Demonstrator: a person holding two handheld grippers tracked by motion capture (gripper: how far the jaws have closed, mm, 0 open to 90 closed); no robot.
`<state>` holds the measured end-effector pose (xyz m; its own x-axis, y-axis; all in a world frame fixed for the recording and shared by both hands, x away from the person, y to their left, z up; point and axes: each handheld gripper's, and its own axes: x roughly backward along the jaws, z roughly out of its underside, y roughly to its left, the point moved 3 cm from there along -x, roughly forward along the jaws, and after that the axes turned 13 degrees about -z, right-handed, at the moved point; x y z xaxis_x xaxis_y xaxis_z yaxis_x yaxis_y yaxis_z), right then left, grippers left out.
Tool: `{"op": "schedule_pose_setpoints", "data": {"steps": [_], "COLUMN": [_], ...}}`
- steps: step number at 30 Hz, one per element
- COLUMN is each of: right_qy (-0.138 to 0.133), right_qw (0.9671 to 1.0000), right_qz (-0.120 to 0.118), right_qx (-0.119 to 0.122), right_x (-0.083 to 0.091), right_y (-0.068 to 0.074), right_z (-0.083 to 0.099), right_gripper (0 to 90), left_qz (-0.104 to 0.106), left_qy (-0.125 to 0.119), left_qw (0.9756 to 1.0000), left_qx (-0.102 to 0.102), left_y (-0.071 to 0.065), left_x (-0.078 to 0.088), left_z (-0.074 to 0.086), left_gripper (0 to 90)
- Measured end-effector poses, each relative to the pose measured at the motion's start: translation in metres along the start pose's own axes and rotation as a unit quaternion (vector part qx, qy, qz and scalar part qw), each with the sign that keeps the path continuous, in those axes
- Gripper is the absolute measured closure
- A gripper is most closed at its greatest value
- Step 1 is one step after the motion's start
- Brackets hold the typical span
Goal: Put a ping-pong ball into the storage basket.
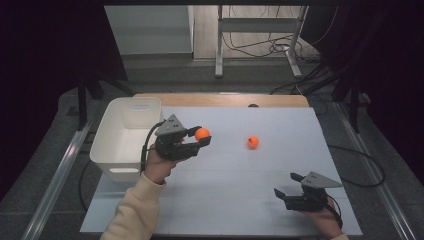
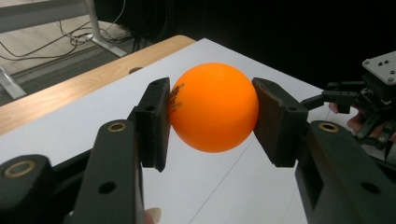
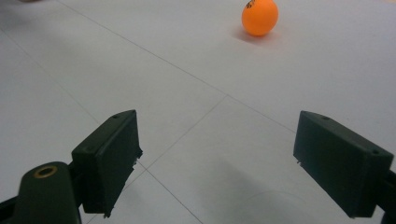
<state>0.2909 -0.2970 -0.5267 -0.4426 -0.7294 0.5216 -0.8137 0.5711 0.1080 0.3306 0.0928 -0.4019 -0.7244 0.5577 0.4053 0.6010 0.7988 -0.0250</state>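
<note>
Presently the left tongs (image 1: 202, 136) grip one ball (image 1: 202, 134) at its widest point, raised just right of the bin (image 1: 111, 136). Risk: the smooth sphere could squirt from the flat pads if tilted or jolted, then roll off the bench (image 1: 240, 200). A second ball (image 1: 253, 142) lies further right of the bin. Right tongs (image 1: 286, 184) sit released, well apart. Path to the bin rim looks unobstructed.

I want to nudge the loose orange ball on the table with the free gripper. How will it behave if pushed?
The loose orange ball is round and sits on the flat white table, so it would probably roll away. It looks like a light, hollow ping-pong ball; the open right gripper could easily knock it off.
</note>
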Motion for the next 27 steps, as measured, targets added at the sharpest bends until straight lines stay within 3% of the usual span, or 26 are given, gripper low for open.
{"op": "schedule_pose_setpoints", "data": {"steps": [27], "right_qy": [0.001], "right_qw": [1.0000], "right_qz": [0.006], "right_qx": [-0.002], "right_x": [0.001], "right_y": [-0.001], "right_z": [0.000], "right_gripper": [15.0], "left_qz": [-0.032], "left_qy": [-0.021], "left_qw": [0.9991], "left_qx": [0.018], "left_y": [0.025], "left_x": [0.021], "left_z": [-0.005], "left_gripper": [50.3]}}
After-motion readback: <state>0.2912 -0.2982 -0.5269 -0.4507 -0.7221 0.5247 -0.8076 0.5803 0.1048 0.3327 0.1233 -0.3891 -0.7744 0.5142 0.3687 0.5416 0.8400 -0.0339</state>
